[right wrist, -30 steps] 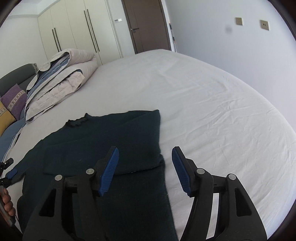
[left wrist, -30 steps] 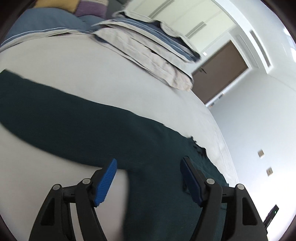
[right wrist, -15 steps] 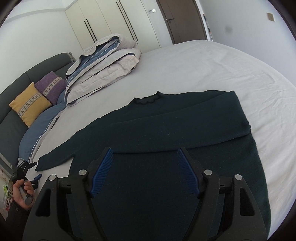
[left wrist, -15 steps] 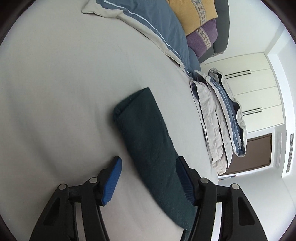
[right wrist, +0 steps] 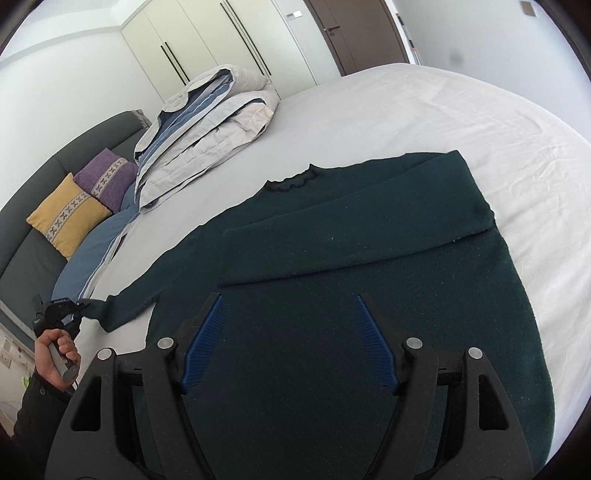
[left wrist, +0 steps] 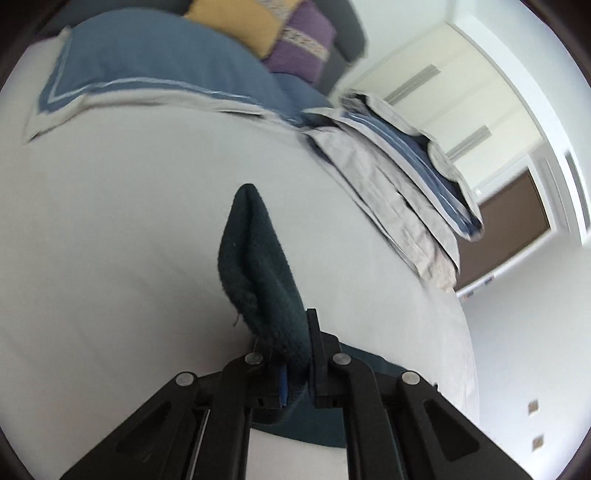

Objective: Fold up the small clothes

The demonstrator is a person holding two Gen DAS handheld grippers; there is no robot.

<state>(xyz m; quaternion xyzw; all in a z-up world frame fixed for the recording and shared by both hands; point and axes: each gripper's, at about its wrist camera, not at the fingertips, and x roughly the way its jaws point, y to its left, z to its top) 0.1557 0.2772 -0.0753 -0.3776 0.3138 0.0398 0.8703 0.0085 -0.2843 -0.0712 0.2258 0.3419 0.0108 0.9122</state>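
Observation:
A dark green sweater [right wrist: 351, 302] lies flat on the white bed [right wrist: 443, 110], neck away from me. Its right sleeve is folded across the chest; its left sleeve stretches out to the left. My left gripper [left wrist: 295, 350] is shut on the cuff of that left sleeve [left wrist: 258, 266], which sticks up between the jaws. In the right wrist view the left gripper [right wrist: 74, 308] shows at the sleeve end, held by a hand. My right gripper [right wrist: 288, 339] is open and empty, hovering over the sweater's lower body.
A folded grey and blue duvet [right wrist: 207, 125] lies at the head of the bed. A blue pillow [left wrist: 166, 66], a yellow cushion [right wrist: 66, 218] and a purple cushion [right wrist: 107, 177] lean on the dark headboard. Wardrobes and a brown door [right wrist: 354, 33] stand behind.
My left gripper has closed on the left sleeve's cuff and lifted it off the sheet. My right gripper has stayed open over the sweater's body, shifting slightly.

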